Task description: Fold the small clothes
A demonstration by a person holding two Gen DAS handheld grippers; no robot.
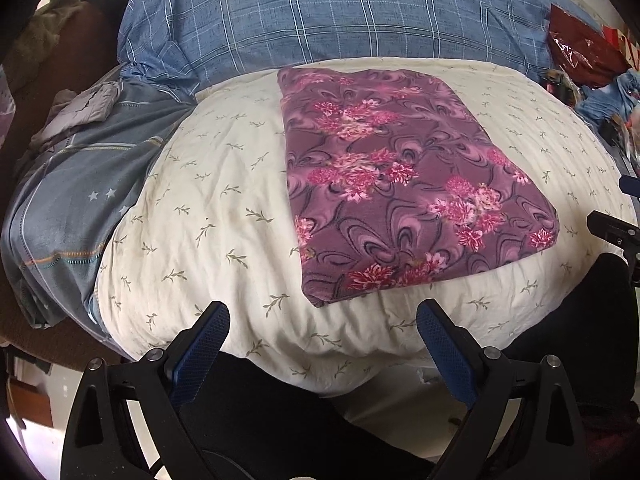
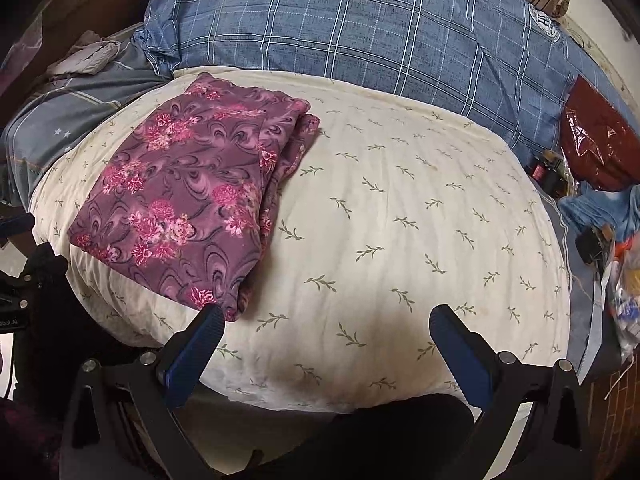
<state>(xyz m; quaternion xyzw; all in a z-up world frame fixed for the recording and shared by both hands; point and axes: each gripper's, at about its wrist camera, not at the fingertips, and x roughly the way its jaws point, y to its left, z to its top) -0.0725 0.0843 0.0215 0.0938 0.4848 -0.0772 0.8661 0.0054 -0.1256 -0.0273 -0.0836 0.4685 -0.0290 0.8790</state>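
Note:
A purple garment with pink flowers [image 1: 400, 184] lies folded into a flat rectangle on a cream leaf-print cushion [image 1: 208, 216]. In the right wrist view the same folded garment [image 2: 188, 196] sits on the left part of the cushion [image 2: 400, 240], its layered edges facing right. My left gripper [image 1: 323, 316] is open, hovering at the cushion's near edge just short of the garment's near corner. My right gripper [image 2: 326, 320] is open too, with its left fingertip [image 2: 212, 320] close beside the garment's near corner. Neither holds anything.
A blue checked duvet [image 1: 340, 16] is bunched behind the cushion. Grey-blue bedding with stars [image 1: 80, 184] lies to the left. A red plastic bag [image 2: 600, 140] and assorted clutter [image 2: 616, 256] sit at the right. The right gripper's edge [image 1: 612, 232] shows at the left view's right side.

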